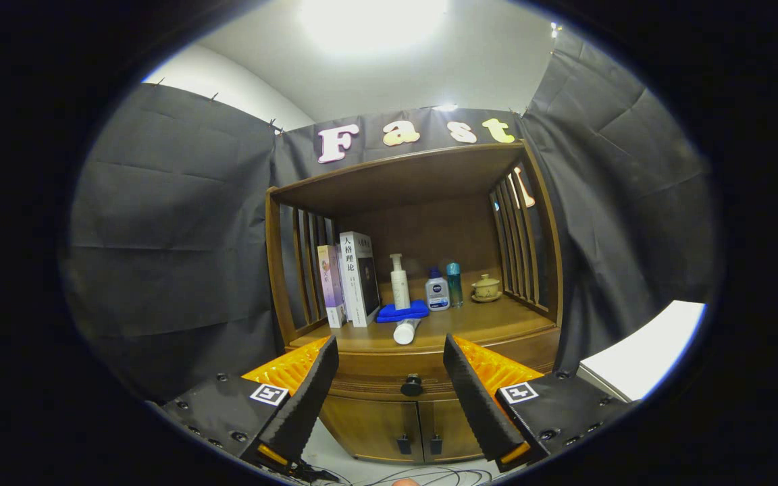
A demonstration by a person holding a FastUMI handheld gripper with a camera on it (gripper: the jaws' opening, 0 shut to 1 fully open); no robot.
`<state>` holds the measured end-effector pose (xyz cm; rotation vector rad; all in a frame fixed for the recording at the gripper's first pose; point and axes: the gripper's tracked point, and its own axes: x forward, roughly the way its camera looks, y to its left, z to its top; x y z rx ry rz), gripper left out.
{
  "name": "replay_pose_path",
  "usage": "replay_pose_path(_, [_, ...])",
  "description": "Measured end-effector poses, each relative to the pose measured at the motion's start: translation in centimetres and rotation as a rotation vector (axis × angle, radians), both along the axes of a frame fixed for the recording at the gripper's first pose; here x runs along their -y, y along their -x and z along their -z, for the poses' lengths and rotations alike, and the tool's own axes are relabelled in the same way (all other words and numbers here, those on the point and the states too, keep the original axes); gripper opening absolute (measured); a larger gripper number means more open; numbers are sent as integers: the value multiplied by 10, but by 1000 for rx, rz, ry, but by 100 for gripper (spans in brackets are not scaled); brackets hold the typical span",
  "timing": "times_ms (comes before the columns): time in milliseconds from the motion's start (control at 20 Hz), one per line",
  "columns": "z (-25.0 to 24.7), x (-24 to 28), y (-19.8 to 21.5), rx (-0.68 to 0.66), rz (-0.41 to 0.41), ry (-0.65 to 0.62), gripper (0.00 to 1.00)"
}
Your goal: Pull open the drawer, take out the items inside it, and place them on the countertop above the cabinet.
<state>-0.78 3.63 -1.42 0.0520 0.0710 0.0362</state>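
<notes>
While my tool (389,378) stands well short of the wooden cabinet (416,337), its fingers are spread wide and hold nothing, with free air between them and the cabinet front. Black cloth walls close in on both flanks of the cabinet; a white surface (639,358) shows past the right finger.

The drawer (389,383) is shut, its front running flat across the cabinet just beneath the tabletop (490,324). Its long axis lies side to side, square to my fingers. Its dark round knob (411,386) faces straight toward me and sits between the two fingers, beyond their tips, slightly right of the midline.

Below the drawer, two cabinet doors (396,425) are closed, their small dark handles side by side at the centre seam.

On the tabletop, under the upper shelf board:
- two upright books (348,280) at the left
- a white pump bottle (400,282) standing behind a folded blue cloth (402,312)
- a white tube (406,331) lying at the front edge, its cap end toward me
- a small white-and-blue bottle (437,290), a teal bottle (454,283) and a lidded cup on a saucer (486,288) to the right

Cables (423,476) trail on the floor below.
</notes>
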Motion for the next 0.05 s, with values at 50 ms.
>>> replay_pose_path(50, [1, -1, 0, -2, -1, -1, 98])
